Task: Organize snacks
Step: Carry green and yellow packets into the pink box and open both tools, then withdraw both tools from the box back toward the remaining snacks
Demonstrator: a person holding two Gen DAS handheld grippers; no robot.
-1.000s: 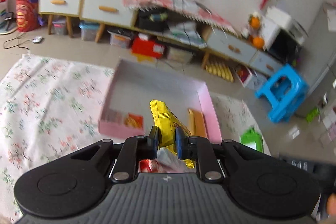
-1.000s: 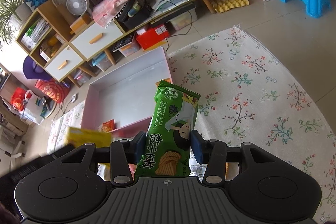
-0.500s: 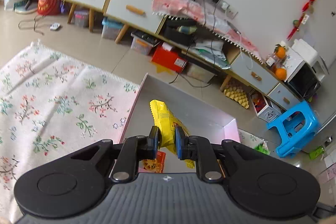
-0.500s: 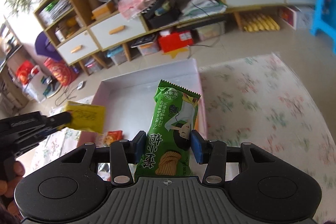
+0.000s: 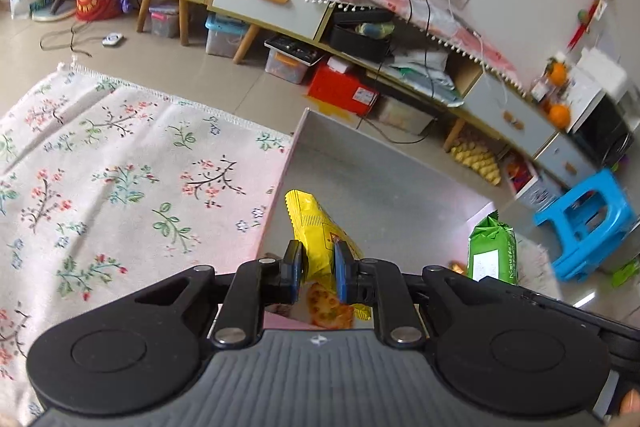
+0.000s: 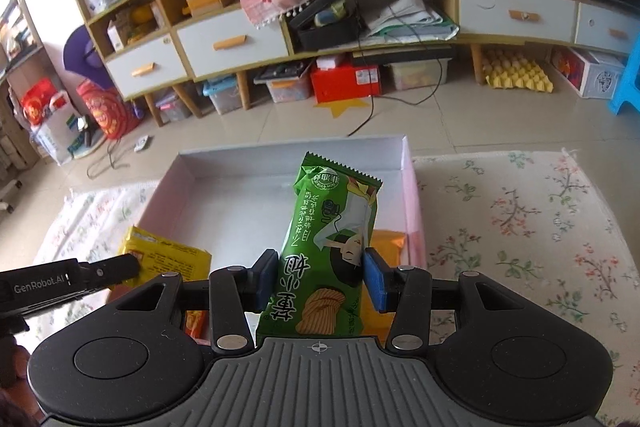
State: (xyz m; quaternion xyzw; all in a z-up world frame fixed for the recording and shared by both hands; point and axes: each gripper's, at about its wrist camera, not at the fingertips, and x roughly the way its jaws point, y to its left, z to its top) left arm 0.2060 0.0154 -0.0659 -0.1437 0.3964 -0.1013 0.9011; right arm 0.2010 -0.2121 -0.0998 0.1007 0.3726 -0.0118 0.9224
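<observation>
While fingers grip yellow packet (image 5: 316, 227) and green packet (image 6: 332, 239), pink box (image 6: 412, 195) waits below

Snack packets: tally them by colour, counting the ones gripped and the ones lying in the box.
yellow packet: 1
green packet: 1
orange packets: 2, both partly hidden, in the box
Total: 4

r gripper (image 6: 320, 281) clamps green snack pack (image 6: 330, 251) over pink box (image 6: 412, 203).
</observation>
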